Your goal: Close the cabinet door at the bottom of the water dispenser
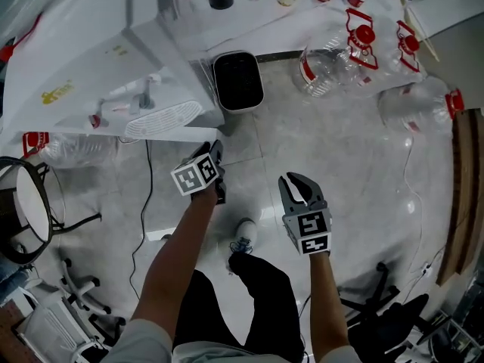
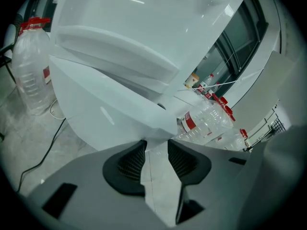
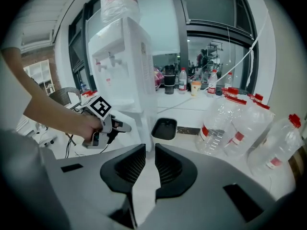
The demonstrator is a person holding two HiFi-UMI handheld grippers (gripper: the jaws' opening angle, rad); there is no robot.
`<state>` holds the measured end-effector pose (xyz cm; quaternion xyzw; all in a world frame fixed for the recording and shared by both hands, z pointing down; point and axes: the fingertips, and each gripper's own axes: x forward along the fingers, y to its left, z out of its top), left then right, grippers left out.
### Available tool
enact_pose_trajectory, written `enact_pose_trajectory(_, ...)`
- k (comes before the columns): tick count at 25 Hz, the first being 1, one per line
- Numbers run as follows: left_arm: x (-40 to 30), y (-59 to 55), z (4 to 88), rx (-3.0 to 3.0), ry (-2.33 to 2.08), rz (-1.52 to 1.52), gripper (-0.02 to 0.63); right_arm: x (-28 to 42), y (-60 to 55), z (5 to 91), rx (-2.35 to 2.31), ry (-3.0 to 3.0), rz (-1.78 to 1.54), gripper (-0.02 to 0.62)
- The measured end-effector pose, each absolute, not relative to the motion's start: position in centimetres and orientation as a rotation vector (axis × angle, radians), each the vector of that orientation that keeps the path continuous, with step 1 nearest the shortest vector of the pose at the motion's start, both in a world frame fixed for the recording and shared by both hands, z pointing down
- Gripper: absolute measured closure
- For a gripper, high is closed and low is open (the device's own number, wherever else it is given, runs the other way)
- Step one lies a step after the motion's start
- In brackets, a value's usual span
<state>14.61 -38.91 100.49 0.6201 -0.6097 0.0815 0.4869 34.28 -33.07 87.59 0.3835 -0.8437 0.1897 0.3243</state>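
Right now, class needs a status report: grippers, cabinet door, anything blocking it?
Left gripper open, jaw tips at edge of cabinet door. Right gripper open, empty. Door not yet shut. Black tray beside dispenser, apparently clear of it.

Glossy grey floor tiles (image 1: 340,172) spread around a black bin (image 1: 238,80). Behind the bin, a white ledge (image 3: 187,107) runs under tall dark-framed windows (image 3: 216,8).

The left hand-held gripper (image 1: 216,157) points forward and down at the end of the outstretched left arm (image 1: 175,259), jaws partly apart with nothing pressed between them. Just to its right and slightly nearer the body, the right hand-held gripper (image 1: 301,187) tilts down likewise, jaws narrowly parted and empty.
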Motion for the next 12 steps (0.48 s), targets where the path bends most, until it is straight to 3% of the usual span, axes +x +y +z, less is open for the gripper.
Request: enact_pose_trajectory(12,13.6,-46.6,101.0,1.593,-1.566,0.281,0.448,36.7,-35.7,89.0,0.994,-2.203,0.506,0.505)
